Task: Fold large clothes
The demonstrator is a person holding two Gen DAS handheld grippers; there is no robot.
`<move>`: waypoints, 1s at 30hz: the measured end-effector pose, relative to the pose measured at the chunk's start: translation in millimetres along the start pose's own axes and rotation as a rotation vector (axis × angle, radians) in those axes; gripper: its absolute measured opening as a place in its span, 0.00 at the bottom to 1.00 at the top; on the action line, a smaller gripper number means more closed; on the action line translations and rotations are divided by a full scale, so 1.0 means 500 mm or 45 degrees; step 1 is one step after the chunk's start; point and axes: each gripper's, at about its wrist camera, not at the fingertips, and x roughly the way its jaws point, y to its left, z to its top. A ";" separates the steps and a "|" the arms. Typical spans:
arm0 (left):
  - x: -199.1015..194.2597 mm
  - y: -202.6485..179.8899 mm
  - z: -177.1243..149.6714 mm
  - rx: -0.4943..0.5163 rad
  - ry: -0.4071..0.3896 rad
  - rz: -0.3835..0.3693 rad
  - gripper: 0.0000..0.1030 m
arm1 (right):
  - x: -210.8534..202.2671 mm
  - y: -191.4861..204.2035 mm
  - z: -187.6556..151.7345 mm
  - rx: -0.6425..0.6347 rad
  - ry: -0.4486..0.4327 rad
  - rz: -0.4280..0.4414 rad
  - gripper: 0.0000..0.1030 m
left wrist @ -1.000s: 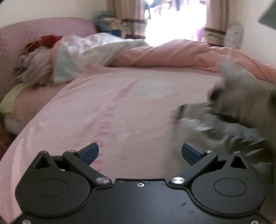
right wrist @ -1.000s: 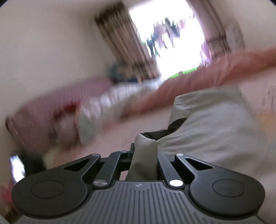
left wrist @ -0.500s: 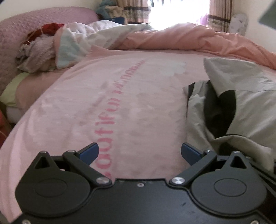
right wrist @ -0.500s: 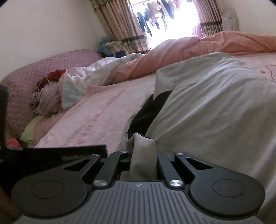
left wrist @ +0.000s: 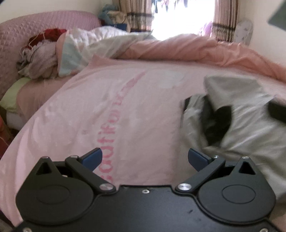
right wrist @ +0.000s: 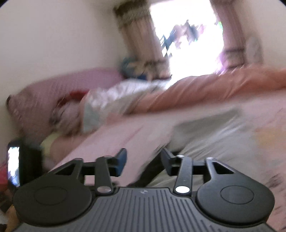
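Plainly parted on both sides, nothing between either pair of jaws. Left gripper [left wrist: 145, 158]: blue fingertips [left wrist: 93, 157] spread wide over bare pink bedsheet [left wrist: 110, 114], printed pink lettering running up between them. Right gripper [right wrist: 143, 161]: fingertips [right wrist: 121, 158] also apart, a narrower gap, nothing pinched there, sheet showing through (view heavily smeared by motion blur, so fine detail lost). Just beyond the left gripper's right-hand finger, and off to its right: grey garment [left wrist: 237, 123], crumpled on the bedsheet, a flap folded over at its far end and dark lining showing in the opening near its middle. Same grey garment [right wrist: 214, 135] in the right wrist view, spread ahead and to the right of the jaws, its near edge reaching down beside the right-hand finger; touching or not, impossible to tell through the blur. Farther out: rumpled salmon duvet [left wrist: 187, 48] along the far side of the bed, a white-and-mint quilt [left wrist: 80, 48] bunched at its left end, a heap of mixed laundry [left wrist: 41, 58] against the quilted pink headboard [left wrist: 44, 23]. Beyond that, patterned curtains [left wrist: 135, 16] framing a bright window [left wrist: 182, 17].
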 end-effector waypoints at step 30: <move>-0.159 -0.096 0.055 0.052 -0.237 -0.188 0.05 | -0.025 -0.313 -0.106 0.203 0.269 -0.444 0.42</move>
